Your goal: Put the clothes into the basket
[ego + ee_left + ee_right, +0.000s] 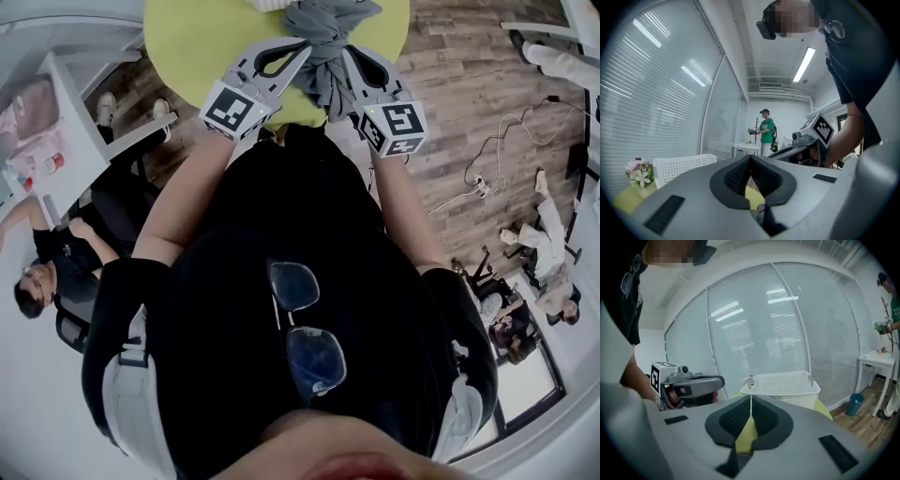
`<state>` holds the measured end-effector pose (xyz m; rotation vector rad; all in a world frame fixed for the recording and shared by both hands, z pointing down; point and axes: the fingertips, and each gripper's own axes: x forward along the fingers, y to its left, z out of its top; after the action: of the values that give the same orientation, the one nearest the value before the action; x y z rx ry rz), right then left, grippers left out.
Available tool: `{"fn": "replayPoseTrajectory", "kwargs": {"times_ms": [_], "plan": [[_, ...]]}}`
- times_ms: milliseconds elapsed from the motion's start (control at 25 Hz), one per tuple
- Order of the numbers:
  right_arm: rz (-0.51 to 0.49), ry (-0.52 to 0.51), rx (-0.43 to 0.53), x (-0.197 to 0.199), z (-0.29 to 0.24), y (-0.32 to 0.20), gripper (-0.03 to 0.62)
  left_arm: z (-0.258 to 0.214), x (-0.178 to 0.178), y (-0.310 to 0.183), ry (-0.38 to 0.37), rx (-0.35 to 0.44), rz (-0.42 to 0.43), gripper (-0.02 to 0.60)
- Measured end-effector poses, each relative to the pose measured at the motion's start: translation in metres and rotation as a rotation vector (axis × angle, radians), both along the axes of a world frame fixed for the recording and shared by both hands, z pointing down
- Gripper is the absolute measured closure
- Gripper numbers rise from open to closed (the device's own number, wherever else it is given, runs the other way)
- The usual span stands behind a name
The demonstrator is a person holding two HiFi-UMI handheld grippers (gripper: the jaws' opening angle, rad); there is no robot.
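Note:
A grey garment (323, 37) hangs bunched above the yellow-green table (197, 47), held from both sides. My left gripper (305, 47) is shut on its left part and my right gripper (345, 52) is shut on its right part. In the left gripper view the jaws (750, 157) meet at the tips, with grey cloth (761, 216) showing low in the gap. The right gripper view shows its jaws (751, 397) closed too, dark cloth (731, 466) beneath them. The white perforated basket (783, 385) stands on the table beyond, its edge just visible in the head view (267, 4).
A small bunch of flowers (638, 172) sits by the basket (684, 166). A seated person (56, 262) is at the left, and others sit at the right (534, 281). A cable (487, 178) lies on the wooden floor. A person in green (765, 131) stands far off.

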<state>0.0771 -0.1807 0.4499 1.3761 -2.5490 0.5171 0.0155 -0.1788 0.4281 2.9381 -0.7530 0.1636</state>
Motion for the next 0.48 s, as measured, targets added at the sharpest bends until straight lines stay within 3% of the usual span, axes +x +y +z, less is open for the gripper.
{"fn": "replayPoseTrajectory", "kwargs": {"times_ms": [480], "plan": [[0.013,0.007,-0.233,0.039,0.088,-0.037,0.562,0.061,0.03,-0.039,-0.123,-0.07,-0.075,0.571]]}}
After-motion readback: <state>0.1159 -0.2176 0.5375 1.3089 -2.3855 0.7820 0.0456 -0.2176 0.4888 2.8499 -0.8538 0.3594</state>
